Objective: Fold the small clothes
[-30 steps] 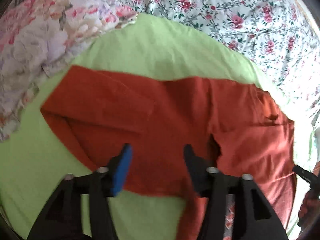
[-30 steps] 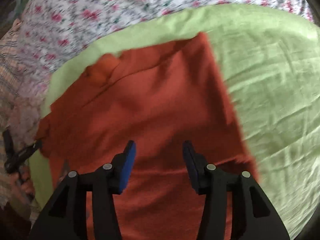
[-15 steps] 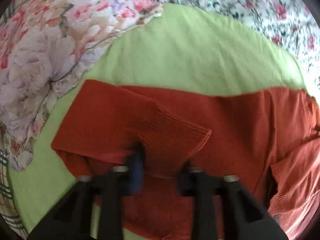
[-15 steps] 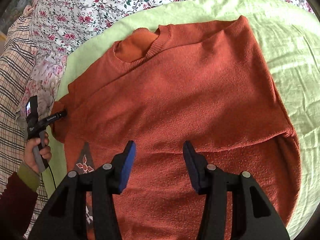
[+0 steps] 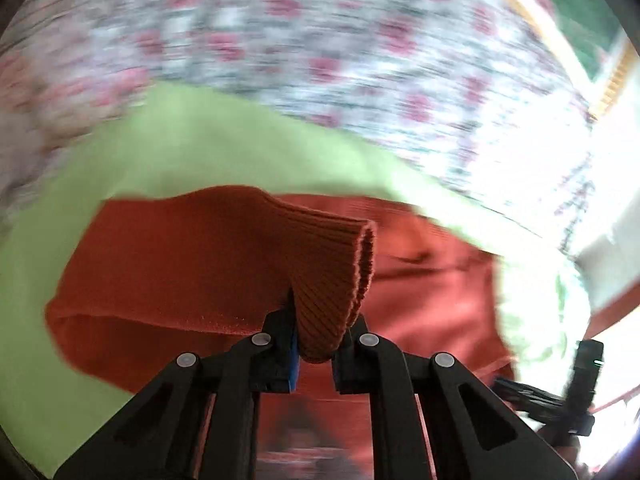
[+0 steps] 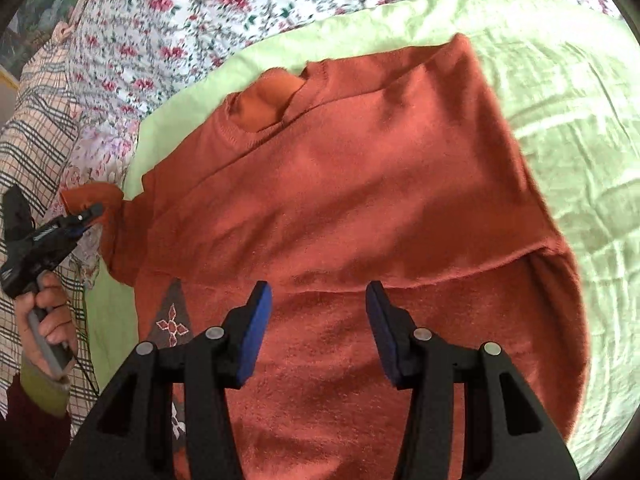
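A rust-orange knitted sweater [image 6: 360, 200] lies spread on a light green cloth [image 6: 560, 92], neckline [image 6: 266, 104] towards the far side. In the left wrist view my left gripper [image 5: 316, 344] is shut on the sweater's ribbed sleeve cuff [image 5: 336, 272] and holds it lifted above the sweater body [image 5: 432, 292]. The same gripper shows at the left of the right wrist view [image 6: 86, 216], holding the cuff [image 6: 90, 200]. My right gripper [image 6: 318, 332] is open and empty, hovering over the sweater's lower half.
The green cloth lies on a floral bedsheet [image 6: 180, 20]. A plaid blanket [image 6: 36, 120] is at the left. A dark patterned patch [image 6: 170, 320] lies beside the sweater's near left edge. The left wrist view is motion-blurred.
My left gripper has closed on the sleeve cuff and raised it off the cloth, swinging towards the sweater body. My right gripper stayed open over the sweater.
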Demonstrator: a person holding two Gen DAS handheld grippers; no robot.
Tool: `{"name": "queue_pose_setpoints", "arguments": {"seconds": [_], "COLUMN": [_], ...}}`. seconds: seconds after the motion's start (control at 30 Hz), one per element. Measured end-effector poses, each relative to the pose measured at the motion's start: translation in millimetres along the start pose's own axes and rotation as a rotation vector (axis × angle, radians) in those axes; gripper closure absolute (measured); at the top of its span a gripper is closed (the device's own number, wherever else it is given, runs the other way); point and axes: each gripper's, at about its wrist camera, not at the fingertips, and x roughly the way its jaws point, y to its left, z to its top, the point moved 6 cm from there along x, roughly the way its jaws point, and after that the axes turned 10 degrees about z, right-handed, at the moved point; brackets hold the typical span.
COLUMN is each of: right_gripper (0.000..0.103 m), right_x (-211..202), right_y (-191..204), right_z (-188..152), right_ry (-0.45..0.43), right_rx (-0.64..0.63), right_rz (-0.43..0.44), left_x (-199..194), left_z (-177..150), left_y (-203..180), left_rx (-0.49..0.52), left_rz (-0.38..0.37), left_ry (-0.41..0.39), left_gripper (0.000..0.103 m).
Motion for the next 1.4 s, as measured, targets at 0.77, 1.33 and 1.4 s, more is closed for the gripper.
{"name": "queue_pose_setpoints", "arguments": {"seconds": [0.77,1.33,1.4], "right_gripper": [0.053,0.038,0.038], "right_x": [-83,7,20], "right_y": [-79,-68,-71], "right_z": [-28,53,60], "right_ry": [-0.146,-0.172,-0.156], "right_rx": [0.141,0.083,0.069], "right_rz": [-0.078,-0.011,-0.015], "left_x": [109,34,39], "left_z": [-101,-109,-109], "left_y": [-192,117,122], "left_rx": [0.307,0.009,0.013], "left_rz": [-0.153,0.333,0.336], "left_ry": [0.252,0.165,0.165], "left_gripper": [0.045,0.043,0.043]}}
